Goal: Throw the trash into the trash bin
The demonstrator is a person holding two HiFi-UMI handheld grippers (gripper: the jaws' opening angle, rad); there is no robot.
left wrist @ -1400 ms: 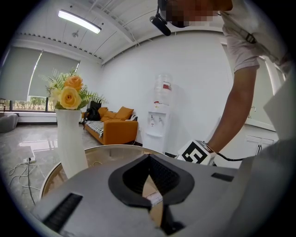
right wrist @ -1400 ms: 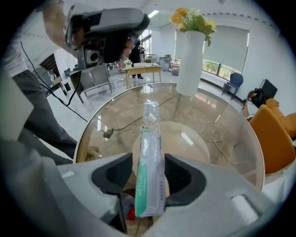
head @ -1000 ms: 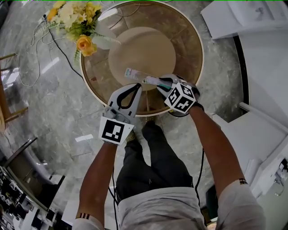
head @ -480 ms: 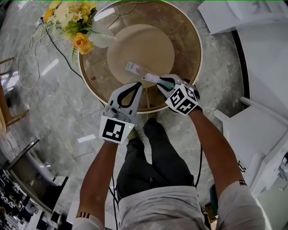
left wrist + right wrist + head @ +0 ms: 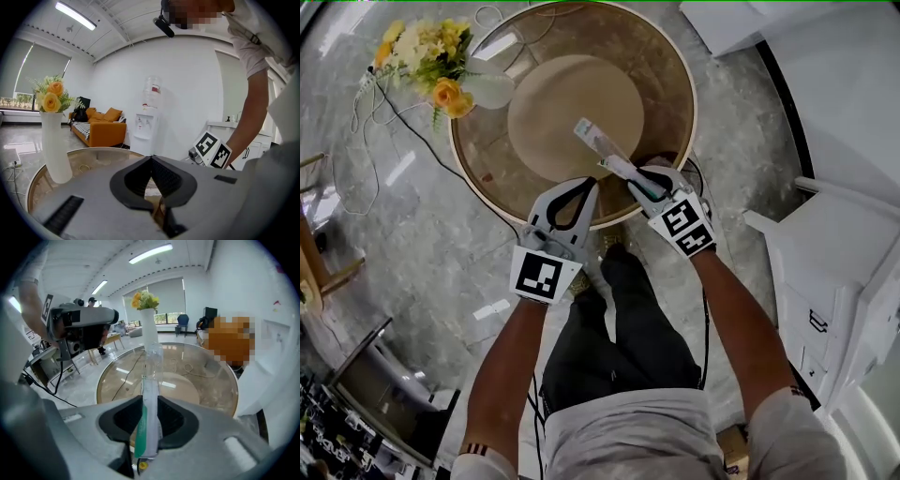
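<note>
The right hand-held gripper (image 5: pixel 639 180) is clamped on the trash, a long, flat, clear plastic packet with a green stripe (image 5: pixel 150 380). Its pads press on the packet's near end from both sides. The rest of the packet juts straight out past the jaw tips, along the line the gripper points. In the head view the packet slants away from the gripper towards the upper left, over the round glass desk (image 5: pixel 667 66) and the edge of the tan disc that shows through the glass. I cannot tell whether the packet's far end touches the glass.

The left hand-held gripper (image 5: pixel 584 186) sits just beside the right one, at the near rim of the desk. Its jaws are drawn together with their tips meeting, and nothing is held between them. It is apart from the packet, which lies to its right.

At the far left edge of the desk stands a white vase (image 5: pixel 492 91) of yellow and orange flowers (image 5: pixel 422 56), well away from both grippers. In the right gripper view the packet lines up with this vase beyond it. A white cabinet (image 5: pixel 825 281) stands on the floor to the person's right.
</note>
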